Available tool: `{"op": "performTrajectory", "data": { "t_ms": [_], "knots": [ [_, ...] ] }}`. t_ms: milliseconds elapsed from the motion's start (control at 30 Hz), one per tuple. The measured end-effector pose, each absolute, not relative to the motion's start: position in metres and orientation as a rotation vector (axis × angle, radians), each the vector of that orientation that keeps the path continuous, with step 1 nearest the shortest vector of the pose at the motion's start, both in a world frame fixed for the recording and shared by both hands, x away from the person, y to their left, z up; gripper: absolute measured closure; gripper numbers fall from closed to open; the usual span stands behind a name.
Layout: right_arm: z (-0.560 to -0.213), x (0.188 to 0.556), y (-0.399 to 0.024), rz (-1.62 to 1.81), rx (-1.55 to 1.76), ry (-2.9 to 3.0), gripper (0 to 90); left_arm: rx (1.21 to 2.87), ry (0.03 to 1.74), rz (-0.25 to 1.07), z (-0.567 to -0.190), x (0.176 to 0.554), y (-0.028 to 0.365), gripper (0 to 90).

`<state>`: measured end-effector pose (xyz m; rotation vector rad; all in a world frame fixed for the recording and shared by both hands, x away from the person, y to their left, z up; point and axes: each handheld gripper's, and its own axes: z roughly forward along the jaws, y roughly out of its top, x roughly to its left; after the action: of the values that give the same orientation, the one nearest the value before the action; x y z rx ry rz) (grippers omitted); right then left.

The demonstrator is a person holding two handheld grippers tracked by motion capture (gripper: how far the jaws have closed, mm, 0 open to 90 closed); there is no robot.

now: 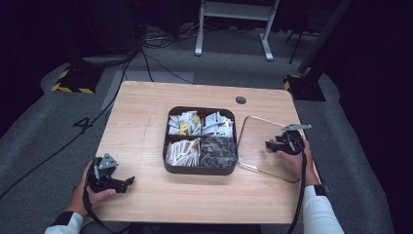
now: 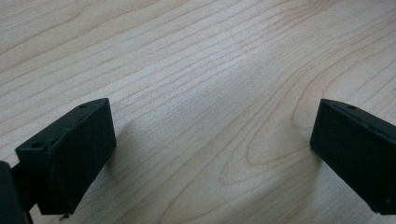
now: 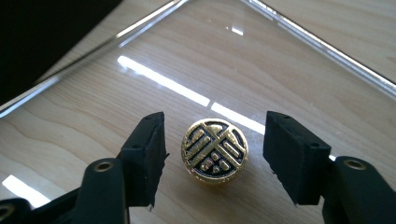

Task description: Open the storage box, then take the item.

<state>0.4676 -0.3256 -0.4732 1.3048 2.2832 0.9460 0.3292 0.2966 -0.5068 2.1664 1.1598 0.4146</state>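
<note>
A clear lid (image 1: 258,131) lies flat on the table to the right of a dark four-part box (image 1: 199,168). In the middle of the lid stands a round gold and black knob (image 3: 215,151). My right gripper (image 3: 215,140) straddles the knob, one jaw on each side, with a gap showing between each pad and the knob. In the high view the right gripper (image 1: 269,145) points left over the lid. My left gripper (image 1: 127,183) rests near the table's front left corner. Its jaws (image 2: 212,140) stand wide apart over bare wood, with nothing between them.
The box holds white and yellow sachets (image 1: 184,123) in the back parts, brown sticks (image 1: 182,151) at front left and dark packets (image 1: 218,150) at front right. A cable hole (image 1: 240,100) sits near the table's far edge. The lid's raised rim (image 3: 322,46) runs around the knob.
</note>
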Motion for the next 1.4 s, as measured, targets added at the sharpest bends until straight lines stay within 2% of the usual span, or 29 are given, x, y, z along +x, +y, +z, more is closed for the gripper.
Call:
{"op": "performTrajectory", "data": {
  "t_ms": [167, 467, 900, 1400],
  "knots": [
    [-0.463, 0.462, -0.323, 1.015, 1.281, 2.261, 36.0, 2.167, 1.16, 0.415, -0.507, 0.329, 0.297, 0.4],
    [-0.445, 0.46, -0.305, 1.101, 1.206, 2.255, 36.3, 2.165, 1.166, 0.414, -0.507, 0.329, 0.296, 0.6],
    [-0.423, 0.475, -0.232, 1.181, 1.051, 2.336, 37.3, 2.165, 1.166, 0.419, -0.507, 0.329, 0.296, 0.5],
    [-0.419, 0.509, -0.161, 1.131, 0.971, 2.452, 39.7, 2.164, 1.167, 0.415, -0.507, 0.329, 0.296, 0.5]
  ]
}}
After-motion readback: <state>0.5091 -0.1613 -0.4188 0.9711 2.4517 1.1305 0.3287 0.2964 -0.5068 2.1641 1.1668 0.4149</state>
